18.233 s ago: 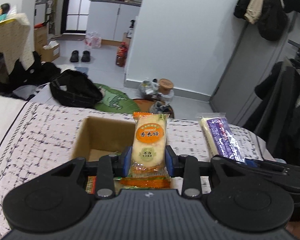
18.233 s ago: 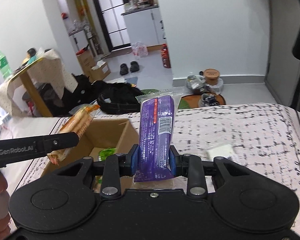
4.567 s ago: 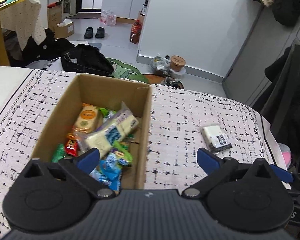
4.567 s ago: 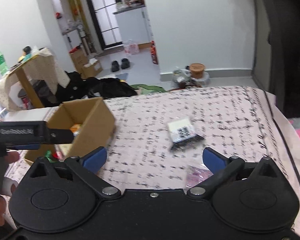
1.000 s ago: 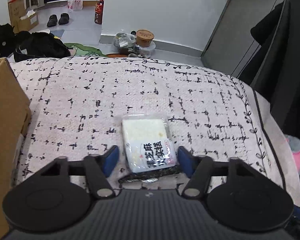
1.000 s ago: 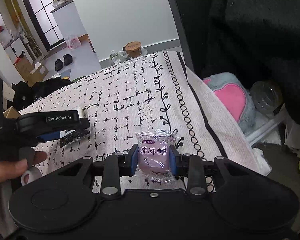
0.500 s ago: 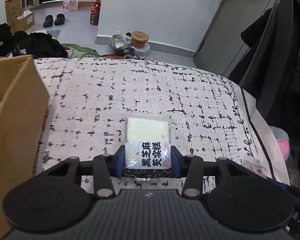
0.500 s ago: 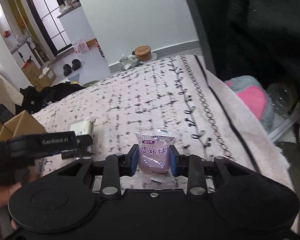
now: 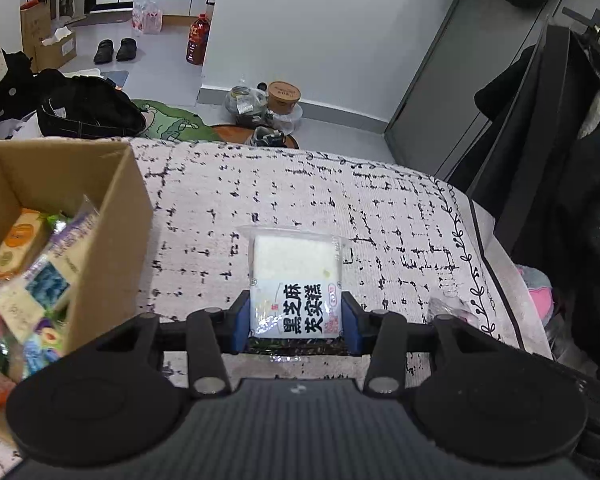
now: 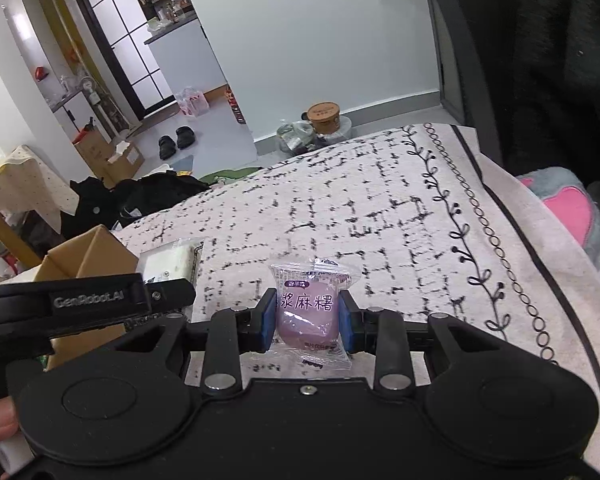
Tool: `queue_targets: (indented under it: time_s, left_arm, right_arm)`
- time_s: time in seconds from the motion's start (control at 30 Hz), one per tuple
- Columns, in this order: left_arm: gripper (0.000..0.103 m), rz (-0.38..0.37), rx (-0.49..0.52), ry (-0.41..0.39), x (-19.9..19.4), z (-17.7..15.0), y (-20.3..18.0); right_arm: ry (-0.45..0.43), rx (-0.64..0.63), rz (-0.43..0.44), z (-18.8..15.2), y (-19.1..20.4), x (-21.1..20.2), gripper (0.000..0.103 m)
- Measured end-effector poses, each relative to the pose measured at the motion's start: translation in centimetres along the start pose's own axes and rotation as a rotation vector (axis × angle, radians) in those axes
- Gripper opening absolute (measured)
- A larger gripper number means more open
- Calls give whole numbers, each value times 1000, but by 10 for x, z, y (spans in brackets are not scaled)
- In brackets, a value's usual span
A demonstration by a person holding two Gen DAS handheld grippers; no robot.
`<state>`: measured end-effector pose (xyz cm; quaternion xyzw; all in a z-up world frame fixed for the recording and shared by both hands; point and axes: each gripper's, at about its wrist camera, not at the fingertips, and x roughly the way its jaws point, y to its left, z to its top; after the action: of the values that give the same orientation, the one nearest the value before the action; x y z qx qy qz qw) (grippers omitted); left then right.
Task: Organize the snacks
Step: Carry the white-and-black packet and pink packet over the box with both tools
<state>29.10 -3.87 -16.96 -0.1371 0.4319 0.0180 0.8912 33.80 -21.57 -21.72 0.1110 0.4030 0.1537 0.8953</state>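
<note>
My left gripper (image 9: 296,322) is clamping the white sesame cake pack (image 9: 296,284); my right gripper (image 10: 305,322) is pinching the purple mochi packet (image 10: 308,312). Both are hanging above the patterned blanket (image 9: 380,216). The cardboard box (image 9: 112,216) is already holding several snacks; these two probably remain.

White snack pack (image 9: 296,280) label reads "黑芝麻" over "芡实糕". Purple candy wrapper (image 10: 309,312) reads "浆麻糬". Left gripper (image 10: 168,292) arm is printed "GenRobot.AI". Other print too small to read
</note>
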Motion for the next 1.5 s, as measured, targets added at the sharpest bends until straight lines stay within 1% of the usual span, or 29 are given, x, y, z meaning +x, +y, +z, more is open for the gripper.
queue_targets:
  time_s: [0.2, 0.33, 0.5, 0.9, 1.07, 1.3, 1.4, 1.5]
  left_arm:
    - [44, 2, -6, -24, -18, 7, 10]
    - [44, 1, -7, -39, -30, 13, 15]
    - [44, 10, -5, -70, -45, 22, 25]
    - [44, 75, -56, -123, -73, 42, 72]
    - [44, 105, -67, -129, -79, 51, 94]
    - [44, 131, -100, -136, -81, 56, 123]
    - [44, 138, -118, -123, -78, 56, 135]
    - [45, 129, -135, -105, -75, 56, 146]
  right_arm:
    - [-25, -27, 28, 8, 18, -1, 31]
    - [-41, -3, 77, 18, 27, -3, 31]
    - [-67, -35, 109, 27, 45, -3, 31]
    - [-92, -146, 174, 46, 93, 5, 31]
    - [-89, -173, 195, 50, 112, 13, 31]
    - [-68, -217, 216, 46, 139, 21, 31]
    - [-57, -232, 222, 45, 148, 24, 31]
    - [-44, -242, 227, 45, 157, 28, 31]
